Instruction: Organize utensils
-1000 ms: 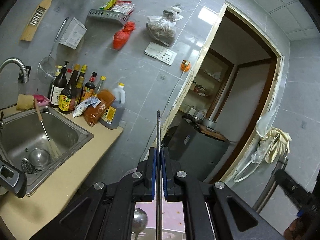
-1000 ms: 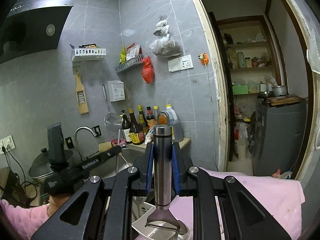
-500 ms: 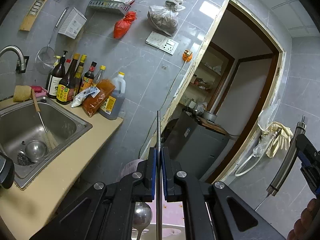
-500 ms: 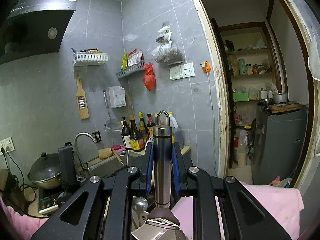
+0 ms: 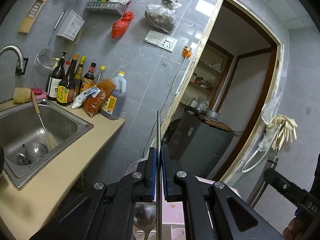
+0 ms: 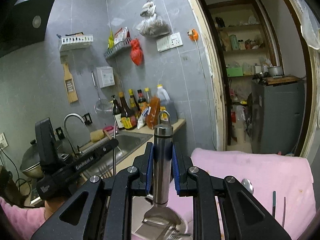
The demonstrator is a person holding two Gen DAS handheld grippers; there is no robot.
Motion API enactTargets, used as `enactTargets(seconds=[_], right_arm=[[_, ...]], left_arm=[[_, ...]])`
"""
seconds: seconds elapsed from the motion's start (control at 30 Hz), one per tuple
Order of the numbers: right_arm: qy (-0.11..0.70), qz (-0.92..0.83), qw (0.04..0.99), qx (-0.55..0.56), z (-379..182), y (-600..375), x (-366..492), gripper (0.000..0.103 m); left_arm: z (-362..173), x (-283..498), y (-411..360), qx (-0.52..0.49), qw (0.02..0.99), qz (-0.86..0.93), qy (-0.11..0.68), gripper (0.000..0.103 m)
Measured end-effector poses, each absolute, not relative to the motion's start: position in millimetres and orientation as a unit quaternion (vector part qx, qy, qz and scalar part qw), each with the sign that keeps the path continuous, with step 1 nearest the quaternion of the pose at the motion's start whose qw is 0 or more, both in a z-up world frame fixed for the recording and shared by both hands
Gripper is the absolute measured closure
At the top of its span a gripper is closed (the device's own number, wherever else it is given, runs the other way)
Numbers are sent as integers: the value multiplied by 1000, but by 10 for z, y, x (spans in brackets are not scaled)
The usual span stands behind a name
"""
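In the left wrist view my left gripper (image 5: 159, 152) is shut on a thin metal spoon handle (image 5: 158, 128) seen edge-on. The spoon's bowl (image 5: 145, 216) hangs below the jaws over a pink cloth. My right gripper (image 6: 162, 150) is shut on a steel peeler (image 6: 161, 172) held upright, hanging loop on top. Its blade head (image 6: 162, 218) is down, just above a white container (image 6: 185, 229). The left gripper (image 6: 112, 143) also shows at the left of the right wrist view, held by a hand in a pink sleeve.
A steel sink (image 5: 66, 120) with a bowl and brush sits in the beige counter (image 5: 60, 176), sauce bottles (image 5: 66, 88) behind it. The pink cloth (image 6: 250, 172) covers the surface below, with a spoon end (image 6: 247, 184) and dark sticks (image 6: 274, 202) poking up. An open doorway and grey cabinet (image 6: 278, 116) lie right.
Both grippers have sunk a little with their utensils still gripped. In the left wrist view the peeler at the right edge has dropped lower than half a second ago.
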State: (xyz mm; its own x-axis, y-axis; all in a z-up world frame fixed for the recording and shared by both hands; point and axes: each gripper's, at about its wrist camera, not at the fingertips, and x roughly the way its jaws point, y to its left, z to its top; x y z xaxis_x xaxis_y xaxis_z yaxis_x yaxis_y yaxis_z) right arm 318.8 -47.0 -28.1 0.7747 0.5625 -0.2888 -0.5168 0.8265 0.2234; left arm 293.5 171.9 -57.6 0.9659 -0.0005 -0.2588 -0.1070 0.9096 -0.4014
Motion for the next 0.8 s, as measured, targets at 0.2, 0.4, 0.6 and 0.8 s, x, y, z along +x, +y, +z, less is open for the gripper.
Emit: enactTargets(seconds=[0.2, 0.4, 0.6, 0.8], right_arm=[[159, 294, 942, 35, -197, -451, 3079, 87], [156, 299, 941, 19, -122, -482, 2999, 87], [151, 305, 940, 5, -90, -512, 2969, 87], [166, 321, 932, -18, -186, -462, 2958, 87]], left_arm=[[-621, 2917, 1613, -184, 975, 28, 121, 97], [-622, 2890, 1578, -179, 976, 27, 122, 97], [-636, 2855, 1561, -178, 976, 32, 124, 97], [-652, 2834, 1552, -178, 976, 33, 123, 97]])
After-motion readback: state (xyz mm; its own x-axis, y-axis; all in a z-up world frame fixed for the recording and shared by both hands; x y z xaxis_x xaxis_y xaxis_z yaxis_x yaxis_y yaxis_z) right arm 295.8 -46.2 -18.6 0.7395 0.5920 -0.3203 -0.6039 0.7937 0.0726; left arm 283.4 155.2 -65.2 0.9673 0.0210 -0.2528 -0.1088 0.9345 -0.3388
